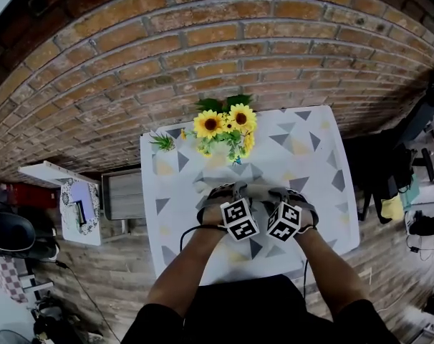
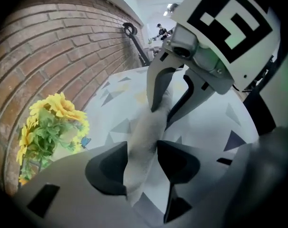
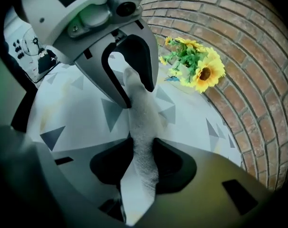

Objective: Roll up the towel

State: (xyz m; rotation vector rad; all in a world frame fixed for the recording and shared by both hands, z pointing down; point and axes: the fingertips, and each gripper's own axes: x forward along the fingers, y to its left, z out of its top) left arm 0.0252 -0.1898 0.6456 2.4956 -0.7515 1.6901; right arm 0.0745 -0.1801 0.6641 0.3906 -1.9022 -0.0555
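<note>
Here, both grippers pinch the towel

The left gripper and right gripper each have their jaws closed on the bunched grey towel, stretched between them over the triangle-patterned table, near the sunflowers.

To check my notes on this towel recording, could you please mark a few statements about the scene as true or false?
1. The left gripper grips the towel. True.
2. The right gripper is empty. False: it also pinches the towel.
3. The sunflowers stand on the table, on its side nearest the brick wall. True.
4. The table's top is plain red. False: it is pale with grey triangles.
</note>
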